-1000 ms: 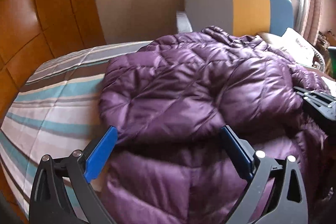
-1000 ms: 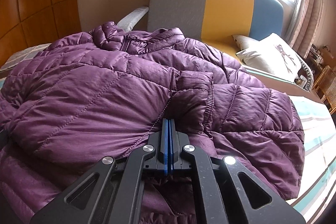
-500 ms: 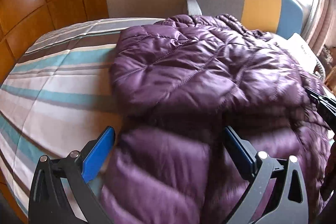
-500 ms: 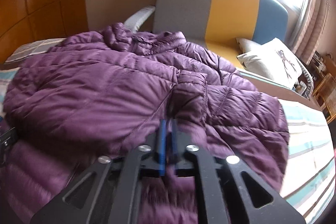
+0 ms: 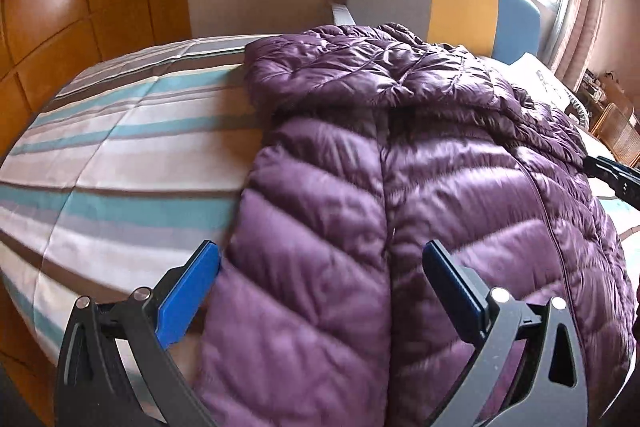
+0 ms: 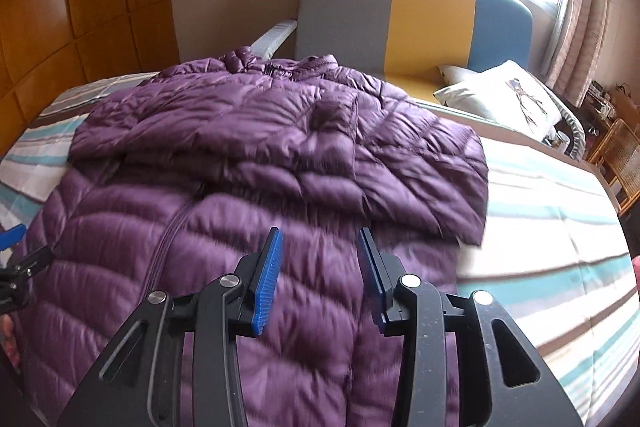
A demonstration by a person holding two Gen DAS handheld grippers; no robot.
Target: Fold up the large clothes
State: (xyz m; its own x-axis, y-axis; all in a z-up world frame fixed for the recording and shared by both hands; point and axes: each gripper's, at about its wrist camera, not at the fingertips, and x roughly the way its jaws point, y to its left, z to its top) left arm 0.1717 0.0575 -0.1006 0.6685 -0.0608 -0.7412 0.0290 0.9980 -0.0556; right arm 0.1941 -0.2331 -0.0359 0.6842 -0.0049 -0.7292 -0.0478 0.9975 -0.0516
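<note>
A purple quilted down jacket (image 5: 400,167) lies on the striped bed, zipper up, with both sleeves folded across its upper part. It also shows in the right wrist view (image 6: 260,155). My left gripper (image 5: 320,259) is wide open and empty, held above the jacket's lower left part. My right gripper (image 6: 318,243) is open and empty above the jacket's lower right part. The right gripper's tip shows at the right edge of the left wrist view (image 5: 612,175). The left gripper's tip shows at the left edge of the right wrist view (image 6: 16,247).
The bed cover (image 5: 120,155) has teal, grey and white stripes. A grey, yellow and blue sofa (image 6: 400,7) stands behind the bed, with a white cushion (image 6: 500,99) on it. Wooden wall panels (image 5: 60,7) are on the left. A wicker chair (image 6: 620,155) is at the right.
My right gripper has opened and let go of the sleeve, which now lies across the jacket. Both grippers have pulled back toward the jacket's hem.
</note>
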